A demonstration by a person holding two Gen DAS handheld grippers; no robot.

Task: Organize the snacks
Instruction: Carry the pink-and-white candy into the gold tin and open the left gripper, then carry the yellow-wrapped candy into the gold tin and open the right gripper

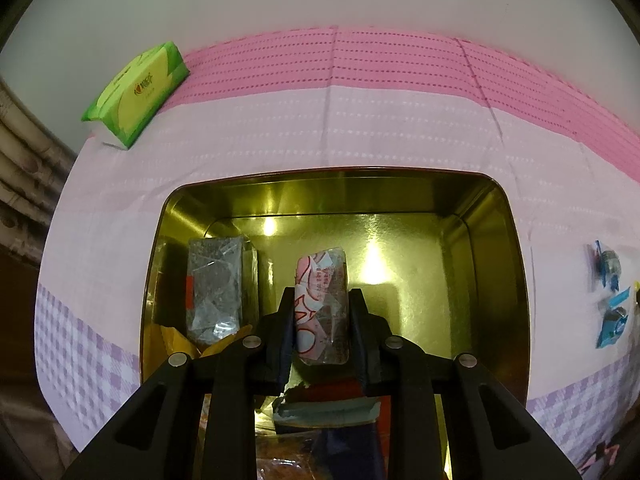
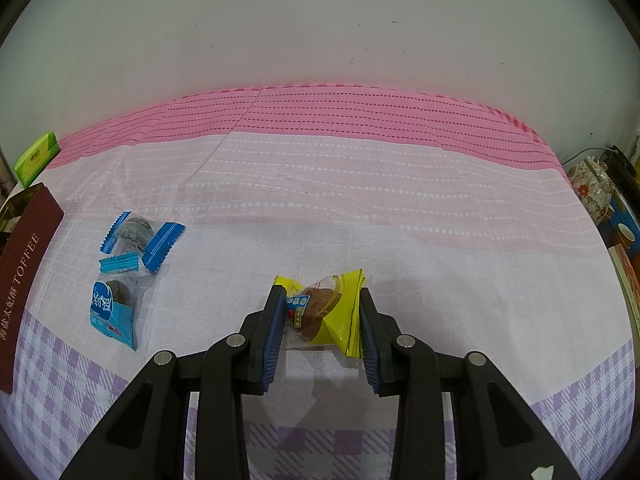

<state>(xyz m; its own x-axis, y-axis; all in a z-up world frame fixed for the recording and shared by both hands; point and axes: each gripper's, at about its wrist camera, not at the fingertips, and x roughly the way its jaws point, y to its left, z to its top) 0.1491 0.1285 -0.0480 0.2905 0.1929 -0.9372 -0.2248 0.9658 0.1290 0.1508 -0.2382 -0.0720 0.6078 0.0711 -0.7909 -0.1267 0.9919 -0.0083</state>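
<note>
My left gripper [image 1: 320, 300] is shut on a red-and-white wrapped snack [image 1: 322, 304] and holds it over the open gold tin [image 1: 496, 240]. A clear-wrapped dark snack [image 1: 216, 288] lies in the tin at the left, with more packets at its near end. My right gripper [image 2: 322, 312] has its jaws around a yellow-wrapped snack [image 2: 324, 312] on the tablecloth; both pads touch the wrapper ends. Two blue-wrapped snacks [image 2: 138, 236] [image 2: 114, 308] lie to its left; they also show in the left wrist view [image 1: 608, 268].
The tin's maroon side, printed TOFFEE [image 2: 24, 280], stands at the far left of the right wrist view. A green tissue pack [image 1: 136, 92] lies at the back left by the wall. Clutter and a floral bag [image 2: 592, 188] sit beyond the table's right edge.
</note>
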